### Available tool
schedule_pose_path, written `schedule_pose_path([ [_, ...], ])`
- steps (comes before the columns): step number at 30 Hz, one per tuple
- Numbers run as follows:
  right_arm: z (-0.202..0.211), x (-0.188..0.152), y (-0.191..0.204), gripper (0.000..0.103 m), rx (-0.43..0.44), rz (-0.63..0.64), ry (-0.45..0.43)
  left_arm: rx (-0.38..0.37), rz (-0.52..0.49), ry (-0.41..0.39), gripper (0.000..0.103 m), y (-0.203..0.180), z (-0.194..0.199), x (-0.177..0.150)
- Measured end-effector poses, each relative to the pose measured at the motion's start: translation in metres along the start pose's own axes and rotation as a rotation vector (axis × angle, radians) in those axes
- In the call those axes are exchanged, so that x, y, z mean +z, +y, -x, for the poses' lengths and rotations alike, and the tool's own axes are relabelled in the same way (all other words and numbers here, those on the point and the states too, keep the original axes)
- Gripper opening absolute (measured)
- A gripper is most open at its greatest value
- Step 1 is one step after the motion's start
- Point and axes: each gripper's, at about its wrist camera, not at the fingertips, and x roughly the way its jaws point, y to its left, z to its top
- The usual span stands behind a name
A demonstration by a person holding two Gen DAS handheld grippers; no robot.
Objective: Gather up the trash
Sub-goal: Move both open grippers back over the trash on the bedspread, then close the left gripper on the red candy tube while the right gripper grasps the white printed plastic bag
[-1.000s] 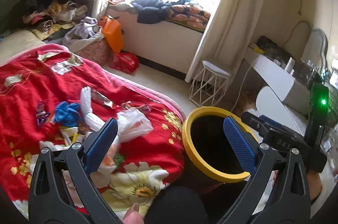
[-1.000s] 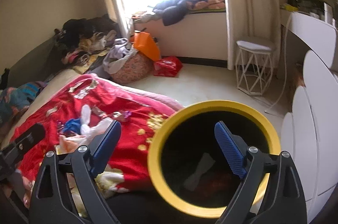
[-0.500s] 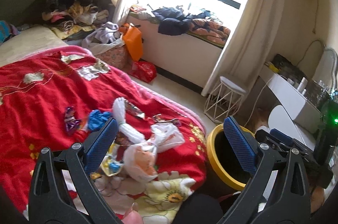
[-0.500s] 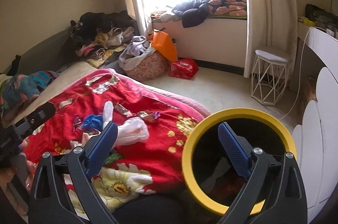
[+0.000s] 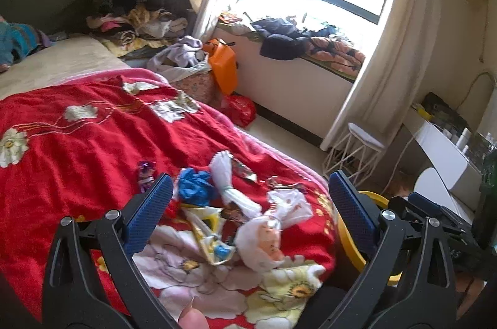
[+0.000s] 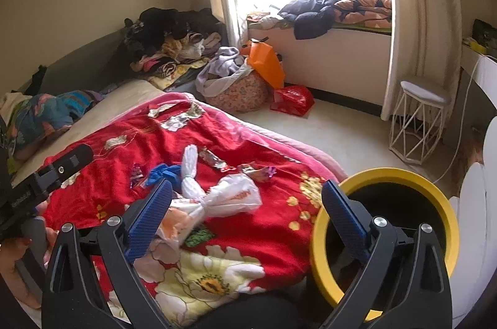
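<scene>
Trash lies in a heap on the red flowered blanket [image 5: 77, 149]: a knotted white plastic bag [image 5: 264, 239] [image 6: 230, 198], a twisted white bag [image 5: 230, 183] [image 6: 190, 173], a crumpled blue scrap [image 5: 194, 186] [image 6: 161, 172], foil wrappers [image 6: 214, 159] and a yellow wrapper [image 5: 208, 232]. A black bin with a yellow rim [image 6: 447, 205] [image 5: 348, 242] stands at the bed's right corner. My left gripper [image 5: 248, 211] is open over the heap with nothing held. My right gripper [image 6: 247, 214] is open, its left pad [image 6: 149, 220] by the bags and its right pad over the bin's rim.
Behind the bed are piled clothes [image 5: 139, 6], a floral laundry bag [image 6: 239, 93], an orange bag [image 6: 267, 65] and a red bag [image 6: 292, 99]. A white wire stool [image 6: 416, 124] stands by the curtain. White desk and chair [image 5: 441, 155] at the right.
Both views have swung left from the bin toward the bed. The trash heap now lies between the fingers of both grippers, and the bin has slid to the right edge.
</scene>
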Motion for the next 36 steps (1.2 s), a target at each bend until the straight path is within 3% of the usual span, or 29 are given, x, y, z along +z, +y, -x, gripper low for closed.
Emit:
schedule_pose_path([
  [17,-0.039,0.009,0.034,0.094,0.044,0.047,0.033,0.112,0.083,0.012,0.092,0.057,-0.008,0.000],
  [36,-0.116,-0.003,0.026,0.094,-0.026,-0.002,0.145,0.148,0.143,0.204,0.092,0.106,-0.071,-0.034],
])
